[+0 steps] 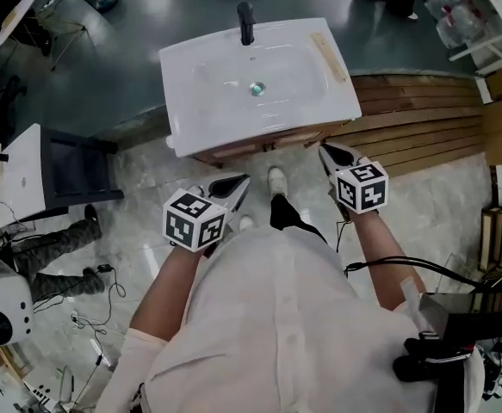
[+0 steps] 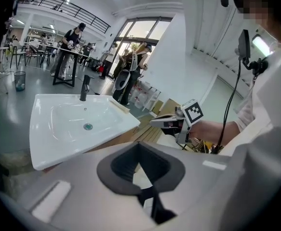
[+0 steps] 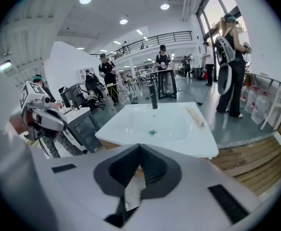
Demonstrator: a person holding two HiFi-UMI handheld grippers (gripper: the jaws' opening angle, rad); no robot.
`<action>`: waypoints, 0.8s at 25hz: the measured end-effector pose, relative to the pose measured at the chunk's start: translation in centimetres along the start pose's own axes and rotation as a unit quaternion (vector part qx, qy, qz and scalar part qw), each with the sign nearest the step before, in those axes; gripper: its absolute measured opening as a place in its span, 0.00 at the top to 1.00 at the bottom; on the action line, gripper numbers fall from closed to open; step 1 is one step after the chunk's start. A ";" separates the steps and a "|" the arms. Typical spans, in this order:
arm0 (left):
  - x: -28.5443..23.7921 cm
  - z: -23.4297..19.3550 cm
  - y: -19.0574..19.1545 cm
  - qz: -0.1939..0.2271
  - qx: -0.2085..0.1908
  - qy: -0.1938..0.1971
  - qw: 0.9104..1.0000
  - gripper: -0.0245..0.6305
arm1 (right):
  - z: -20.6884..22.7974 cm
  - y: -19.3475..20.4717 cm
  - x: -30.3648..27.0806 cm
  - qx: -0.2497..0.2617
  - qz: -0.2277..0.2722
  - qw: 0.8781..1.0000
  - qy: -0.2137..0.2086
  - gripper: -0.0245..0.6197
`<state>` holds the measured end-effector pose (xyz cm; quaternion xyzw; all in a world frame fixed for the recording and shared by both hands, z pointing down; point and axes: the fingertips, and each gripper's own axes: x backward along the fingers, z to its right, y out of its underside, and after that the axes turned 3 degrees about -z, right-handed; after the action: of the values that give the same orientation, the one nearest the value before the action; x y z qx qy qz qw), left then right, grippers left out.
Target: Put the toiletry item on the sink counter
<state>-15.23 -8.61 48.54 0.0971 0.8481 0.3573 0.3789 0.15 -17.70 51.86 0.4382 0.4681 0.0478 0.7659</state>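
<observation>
Far left there's a white side table w/ a dark stand beside it, and cables lie loose on the pale floor. The left gripper, marker cube on top, is held out in front of the person's white shirt. It's tilted down toward the front edge of the sink counter, short of it and not touching. Its jaws are pressed together tip to tip w/ nothing betw. them. The counter is straight ahead, white, w/ a black tap at the back and a drain mid-basin. The toiletry item, a long pale stick-like thing, lies flat on the counter's right rim just beside the basin, running front to back. Neither gripper touches it. The right gripper is near the counter's front right corner, clear of the item. Its jaws are fully closed too, and empty. Right of the sink, wooden planks cover the floor, w/ white racks further back.
</observation>
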 end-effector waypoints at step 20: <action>4.7 3.1 6.0 0.020 0.001 0.005 1.000 0.95 | -10.7 3.3 3.9 0.036 0.011 0.999 -0.036 0.95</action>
<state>-16.89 -0.50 48.50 0.1127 0.8481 0.3645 0.3676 -4.68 -7.04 49.71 0.4720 0.4365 0.0234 0.7656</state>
